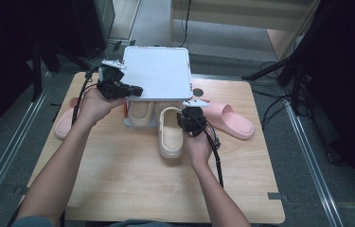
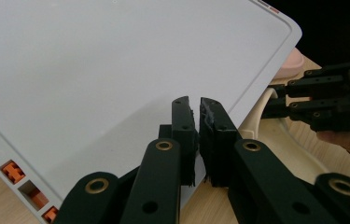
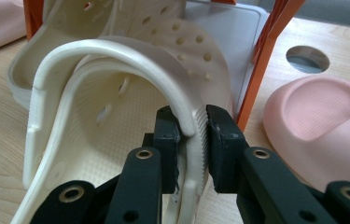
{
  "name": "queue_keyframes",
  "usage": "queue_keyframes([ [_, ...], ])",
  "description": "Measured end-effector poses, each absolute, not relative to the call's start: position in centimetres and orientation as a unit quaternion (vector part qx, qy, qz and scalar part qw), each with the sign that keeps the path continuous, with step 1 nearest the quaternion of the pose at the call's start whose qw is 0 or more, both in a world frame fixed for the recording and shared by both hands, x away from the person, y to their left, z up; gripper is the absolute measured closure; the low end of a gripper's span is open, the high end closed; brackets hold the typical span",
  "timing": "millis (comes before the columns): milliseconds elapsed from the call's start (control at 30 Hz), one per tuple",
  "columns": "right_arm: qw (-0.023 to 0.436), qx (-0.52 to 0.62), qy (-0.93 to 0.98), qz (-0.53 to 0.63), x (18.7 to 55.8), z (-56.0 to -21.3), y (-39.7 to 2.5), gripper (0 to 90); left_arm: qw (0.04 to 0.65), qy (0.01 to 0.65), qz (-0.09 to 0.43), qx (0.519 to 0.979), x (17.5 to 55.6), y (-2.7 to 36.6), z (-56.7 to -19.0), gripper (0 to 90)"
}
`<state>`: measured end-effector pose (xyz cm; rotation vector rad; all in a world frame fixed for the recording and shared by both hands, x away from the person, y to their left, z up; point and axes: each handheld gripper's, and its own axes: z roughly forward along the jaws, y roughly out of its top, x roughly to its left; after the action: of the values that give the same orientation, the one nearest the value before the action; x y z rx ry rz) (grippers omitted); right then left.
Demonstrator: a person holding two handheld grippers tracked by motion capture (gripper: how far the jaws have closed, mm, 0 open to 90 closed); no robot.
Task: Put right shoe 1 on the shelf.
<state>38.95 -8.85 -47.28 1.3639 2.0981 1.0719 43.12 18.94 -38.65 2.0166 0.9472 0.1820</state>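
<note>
Cream clog (image 3: 116,93) strap pinched by right tool (image 3: 192,140), left tool (image 2: 196,135) nearly closed over white rack top (image 2: 93,70)

Left gripper (image 1: 135,90) and right gripper (image 1: 184,119): black linked jaws with brass-coloured pivot rivets, ribbed black pads (image 3: 204,135), a grey three-cornered plate on top, black cable (image 1: 215,156) trailing. Forearms bare; dark sleeve edge at left.

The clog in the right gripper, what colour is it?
Cream, the clog in the right gripper, clearest in the right gripper view.
</note>
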Motion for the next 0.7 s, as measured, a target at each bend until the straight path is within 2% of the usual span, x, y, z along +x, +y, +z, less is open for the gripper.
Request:
queue_keyframes([
  [333,0.179,0.500,0.743,0.406,38.9,-47.6,-9.0,68.7,0.438,0.382,0.074,0.811,43.1,18.9,-38.7,84.4],
  [433,0.154,0.500,0.741,0.421,38.7,-47.5,-9.3,64.1,0.438,0.380,0.077,0.811,43.1,18.8,-38.7,84.6],
  [700,0.152,0.473,0.757,0.424,36.9,-45.7,-10.0,59.6,0.437,0.380,0.079,0.812,43.1,18.8,-38.7,84.5],
])
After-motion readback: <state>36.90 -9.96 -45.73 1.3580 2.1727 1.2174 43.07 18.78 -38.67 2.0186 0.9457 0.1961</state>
